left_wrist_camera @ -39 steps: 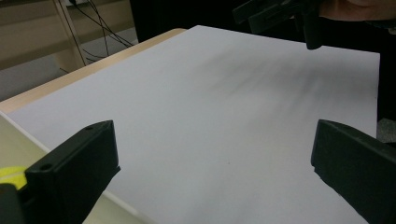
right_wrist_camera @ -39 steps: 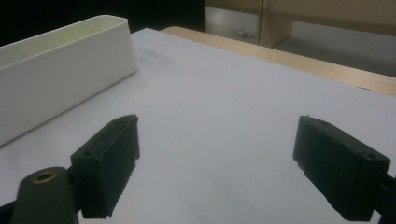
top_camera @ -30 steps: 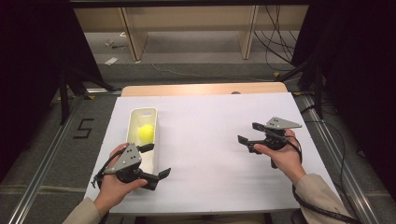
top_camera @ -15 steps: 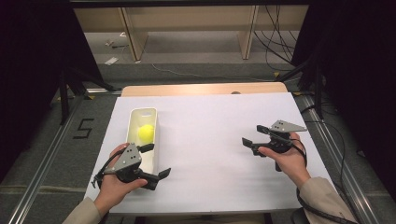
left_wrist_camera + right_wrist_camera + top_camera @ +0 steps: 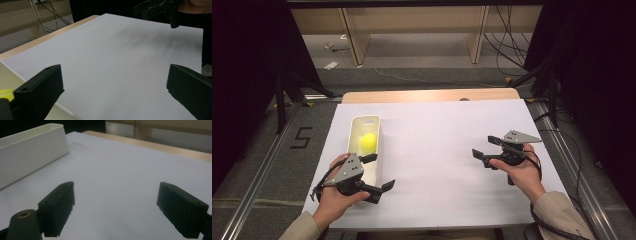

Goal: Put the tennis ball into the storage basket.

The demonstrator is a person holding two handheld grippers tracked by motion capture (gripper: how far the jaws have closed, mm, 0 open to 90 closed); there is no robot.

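Note:
A white oblong bin [image 5: 356, 126] stands on the left of the white sheet with a yellow ball [image 5: 368, 142] inside it. My left gripper [image 5: 379, 172] rests just right of the bin's near end, held by a hand, open and pointing right with nothing between its jaws. In the left gripper view the gripper [image 5: 112, 87] spans bare sheet, and a sliver of the ball [image 5: 5, 93] shows at the lower left. My right gripper [image 5: 483, 146] sits at the right side, open and empty, pointing left. The right gripper view looks past the open gripper [image 5: 117, 205] toward the bin [image 5: 30, 152].
The white sheet [image 5: 437, 150] covers a wooden table whose far edge [image 5: 427, 95] shows beyond it. Metal rails run along both sides of the table. The other hand's gripper [image 5: 160, 7] appears far off in the left gripper view. Cables lie on the floor behind.
My right gripper has drifted slightly to the right and nearer the person, jaws unchanged. The left gripper, bin and ball have stayed put.

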